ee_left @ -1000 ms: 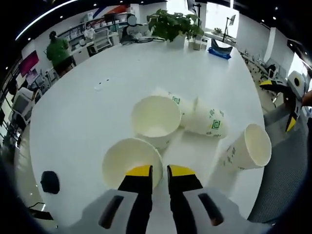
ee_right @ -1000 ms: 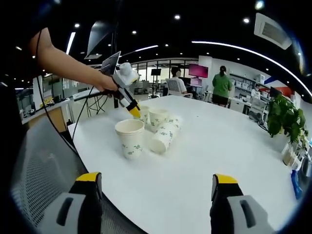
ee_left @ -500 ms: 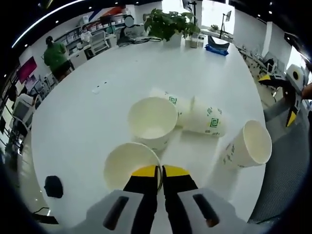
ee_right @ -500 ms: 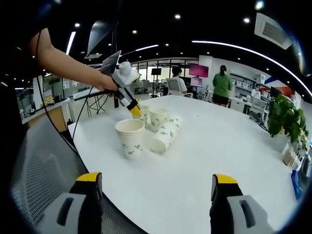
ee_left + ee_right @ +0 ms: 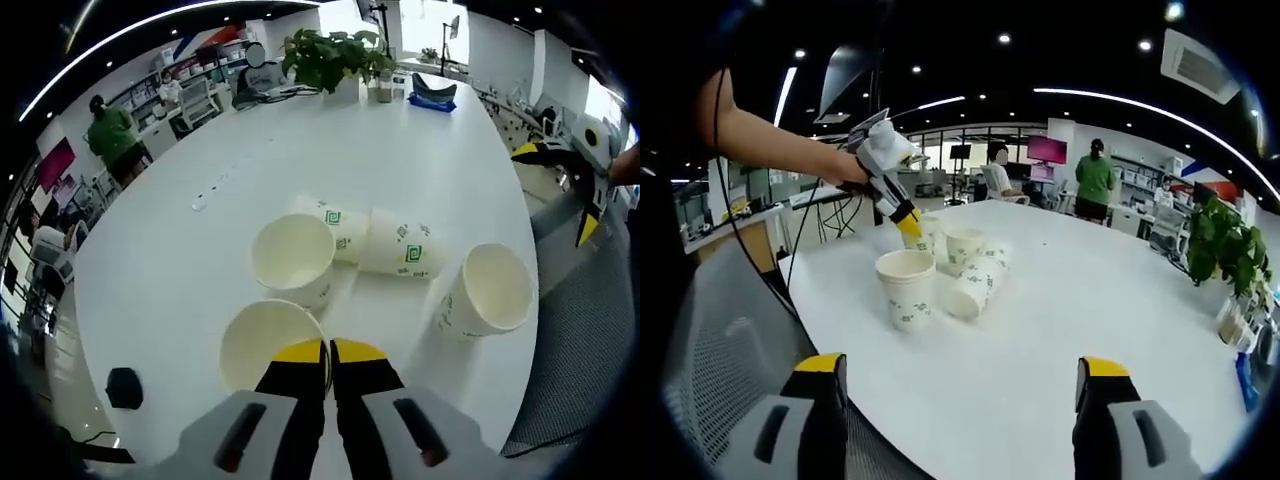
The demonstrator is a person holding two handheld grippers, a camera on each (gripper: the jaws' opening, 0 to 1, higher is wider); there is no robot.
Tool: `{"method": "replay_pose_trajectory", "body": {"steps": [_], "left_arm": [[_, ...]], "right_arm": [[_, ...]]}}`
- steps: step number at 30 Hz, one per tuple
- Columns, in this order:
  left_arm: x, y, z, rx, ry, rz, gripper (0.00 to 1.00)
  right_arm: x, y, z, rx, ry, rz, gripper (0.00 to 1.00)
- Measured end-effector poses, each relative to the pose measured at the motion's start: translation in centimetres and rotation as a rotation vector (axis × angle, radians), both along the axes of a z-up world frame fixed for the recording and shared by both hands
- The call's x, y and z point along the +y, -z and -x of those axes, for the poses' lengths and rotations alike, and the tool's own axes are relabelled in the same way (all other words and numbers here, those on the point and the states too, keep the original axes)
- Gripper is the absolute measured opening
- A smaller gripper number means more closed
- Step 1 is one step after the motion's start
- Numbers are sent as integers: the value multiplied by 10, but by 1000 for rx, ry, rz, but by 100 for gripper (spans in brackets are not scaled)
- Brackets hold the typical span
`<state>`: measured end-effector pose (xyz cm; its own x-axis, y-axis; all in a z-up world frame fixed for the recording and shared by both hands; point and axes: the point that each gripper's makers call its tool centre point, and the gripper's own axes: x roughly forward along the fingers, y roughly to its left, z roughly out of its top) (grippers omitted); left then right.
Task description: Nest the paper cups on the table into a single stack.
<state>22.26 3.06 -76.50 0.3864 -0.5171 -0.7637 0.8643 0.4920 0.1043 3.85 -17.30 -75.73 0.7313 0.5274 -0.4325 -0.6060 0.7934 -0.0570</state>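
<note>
L gripper (image 5: pixel 327 352) is pinching the near rim of the nearest cup (image 5: pixel 270 342), jaws drawn together w/ the paper wall between them, one tip inside the cup and one outside. A rim pinch like this is probably chosen because it leaves the cup's base free to drop into another cup. In the right gripper view the same L gripper (image 5: pixel 908 226) is showing from the side, held by the person's hand (image 5: pixel 848 170), its yellow tips sitting at that cup's rim; cup looks slightly raised off the table, but I can't tell for sure.

Just beyond it, an upright cup (image 5: pixel 292 258) is standing mouth-up, the likely receiver for the held one. Touching it from behind, two cups are lying on their sides: a farther lying cup (image 5: pixel 336 219) and a nearer lying cup (image 5: pixel 397 243), butted end to end. A tilted cup (image 5: pixel 485 292) is sitting apart toward the table edge (image 5: pixel 520 370), mouth facing the camera. So nothing is nested yet, as I judge it.

R gripper (image 5: pixel 963 390) is hanging wide open and empty, well back from the cups, over the white table (image 5: pixel 1070 300); probably waiting its turn. It's also peeking in at the edge of the left gripper view as R gripper (image 5: pixel 560 175).
</note>
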Motion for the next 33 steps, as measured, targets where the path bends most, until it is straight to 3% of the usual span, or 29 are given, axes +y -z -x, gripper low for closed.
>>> {"method": "replay_pose_trajectory", "body": {"steps": [12,23,26,33], "left_arm": [[-8,-32,28,-8,36,46,0],[-28,-81,58,-11,131,80,0],[-42,-93,73,-4,169,105,0],[-61,-101,96,-2,247,103,0]], "right_arm": [[2,-2,0,-1,-6,-20,100],[2,0,1,15,-14,-11,99],[2,1,1,17,-14,-8,98],[2,3,2,23,-16,-1,98]]}}
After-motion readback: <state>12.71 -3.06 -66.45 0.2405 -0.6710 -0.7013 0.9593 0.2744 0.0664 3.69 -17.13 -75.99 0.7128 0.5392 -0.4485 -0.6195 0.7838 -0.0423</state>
